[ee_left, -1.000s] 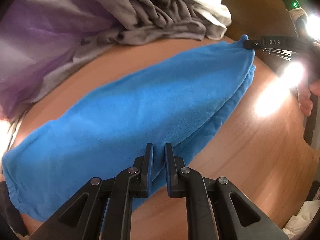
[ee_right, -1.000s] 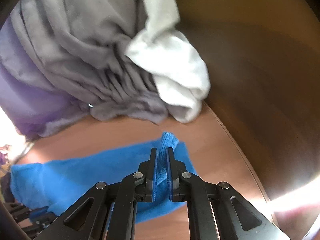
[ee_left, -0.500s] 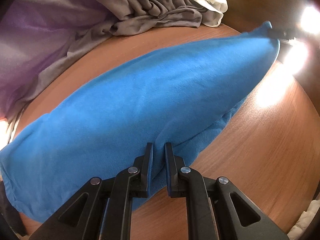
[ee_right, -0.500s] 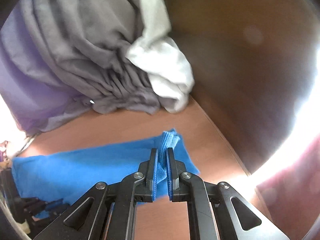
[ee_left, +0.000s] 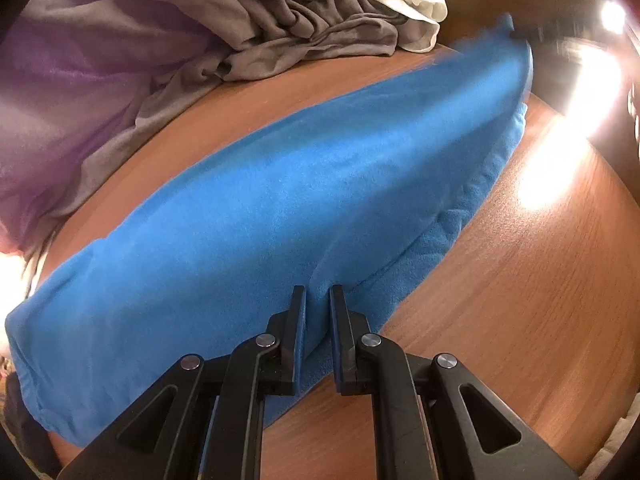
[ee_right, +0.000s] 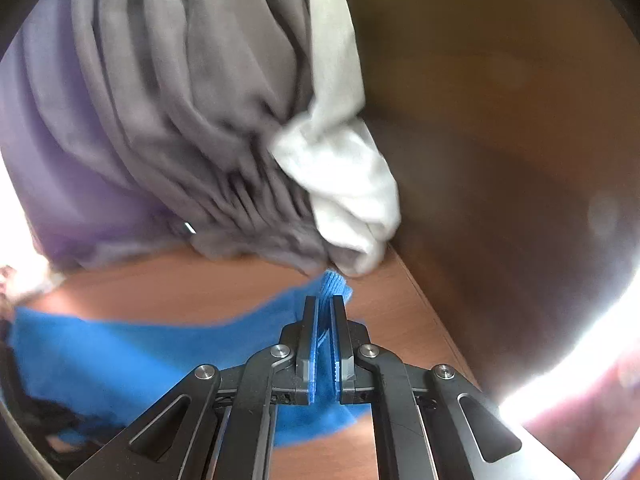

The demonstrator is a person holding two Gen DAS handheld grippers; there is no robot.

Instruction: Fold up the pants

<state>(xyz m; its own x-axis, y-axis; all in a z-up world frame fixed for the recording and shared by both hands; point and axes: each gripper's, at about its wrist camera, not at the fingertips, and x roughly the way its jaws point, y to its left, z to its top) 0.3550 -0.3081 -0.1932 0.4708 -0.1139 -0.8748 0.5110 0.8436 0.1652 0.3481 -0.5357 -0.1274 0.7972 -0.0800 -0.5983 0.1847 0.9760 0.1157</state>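
left gripper (ee_left: 318,300): narrow, pinching the near edge of the blue pants (ee_left: 280,208) at 6 o'clock | right gripper (ee_right: 324,308): clamped on a corner of the pants | pants: stretched across the wooden table (ee_left: 520,280) | grey cloth pile (ee_left: 280,20): 12 o'clock, white cloth (ee_right: 344,192) beside it

Left gripper (ee_left: 318,296), right gripper (ee_right: 324,306): matte black linkage arms, silver round rivets, triangular cut-outs, flat blue-faced pads, lower centre.
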